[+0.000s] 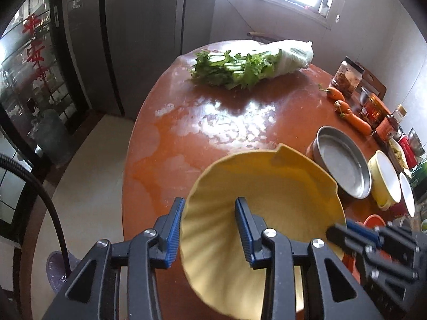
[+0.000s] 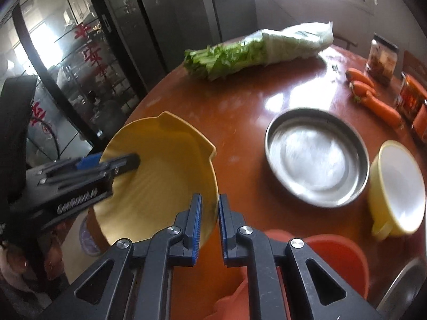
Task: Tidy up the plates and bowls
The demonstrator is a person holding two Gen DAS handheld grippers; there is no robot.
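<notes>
I am gripping the yellow bowl [image 1: 267,208] by opposite rims, my left claw [image 1: 209,229] straddling one wall, my right claw [image 2: 209,229] pinching the other narrowly.

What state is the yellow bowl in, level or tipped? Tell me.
Tipped. The yellow bowl is off the table, its inside slanting toward the cameras, and empty. Both grippers' fingers straddle its rim.
</notes>
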